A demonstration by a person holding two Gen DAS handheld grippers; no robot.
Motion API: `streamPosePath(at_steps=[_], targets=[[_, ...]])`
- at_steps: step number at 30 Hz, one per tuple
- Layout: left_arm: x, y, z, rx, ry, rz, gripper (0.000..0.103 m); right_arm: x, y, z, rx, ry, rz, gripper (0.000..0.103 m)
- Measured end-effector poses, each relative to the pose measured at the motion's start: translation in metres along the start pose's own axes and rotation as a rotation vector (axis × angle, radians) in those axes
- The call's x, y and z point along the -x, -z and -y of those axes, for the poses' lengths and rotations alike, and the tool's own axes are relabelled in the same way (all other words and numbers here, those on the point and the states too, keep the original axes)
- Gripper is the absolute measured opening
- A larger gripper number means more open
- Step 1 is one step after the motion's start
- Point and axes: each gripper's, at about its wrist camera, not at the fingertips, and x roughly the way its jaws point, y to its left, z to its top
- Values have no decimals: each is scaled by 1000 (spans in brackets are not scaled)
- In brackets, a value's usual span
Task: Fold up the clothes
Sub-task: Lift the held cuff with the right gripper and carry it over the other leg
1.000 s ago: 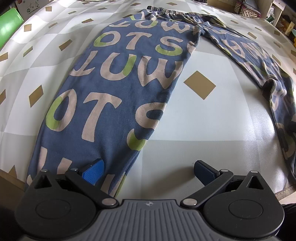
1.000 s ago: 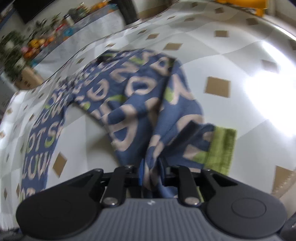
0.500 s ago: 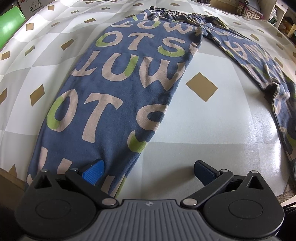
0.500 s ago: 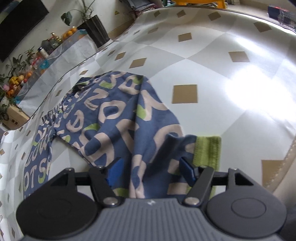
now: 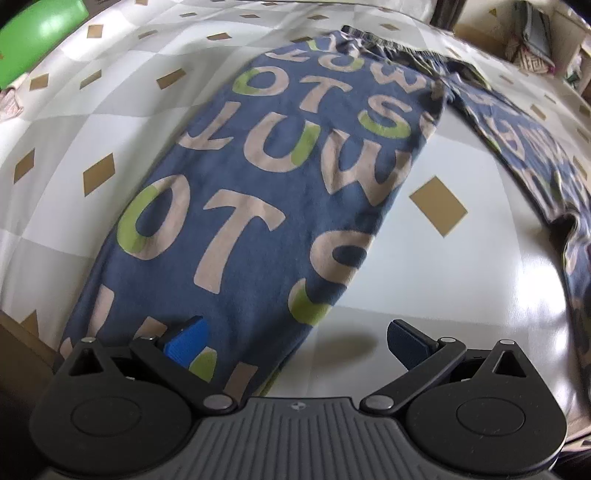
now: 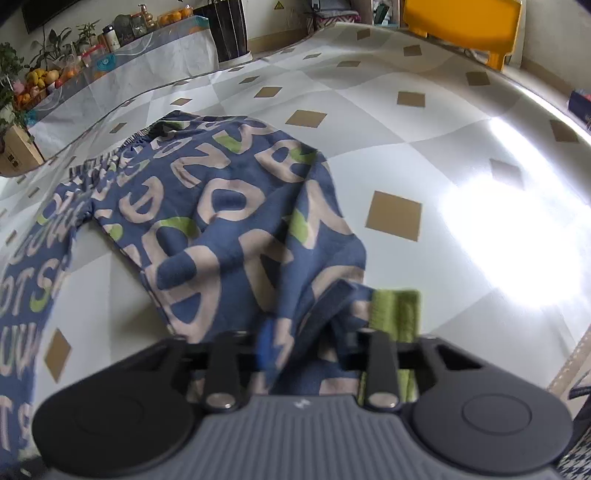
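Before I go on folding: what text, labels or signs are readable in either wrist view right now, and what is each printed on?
"OTS": large letters on the blue trousers, flat leg, left wrist view.
"LUW": row above it on the same leg, seen upside down.
Letters on the bunched leg in the right gripper: creased and blurred, no sure word.
Yellow triangle sign on the far wall: too small to read.
Bottles and jars on the side counter: labels unreadable.

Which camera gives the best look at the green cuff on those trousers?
The right wrist view. There the green cuff lies just beyond the right gripper, which has just been closing and pinches the trousers beside it. The left wrist view shows the other leg flat and no cuff; the left gripper is open.
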Motion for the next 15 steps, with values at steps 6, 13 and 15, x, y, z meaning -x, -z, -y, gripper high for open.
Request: streamPosePath(at_steps=[6,13,15], targets=[[3,0,2,9,45,-18,103,11,-1,-1,-61,-85,14,12],[0,-15,-8,90,92,-100,103,25,-10,-15,-77,-207,23,12],[-2,-21,-6,75,83,-134,103,29,-12,-25,-48,-230,24,12]])
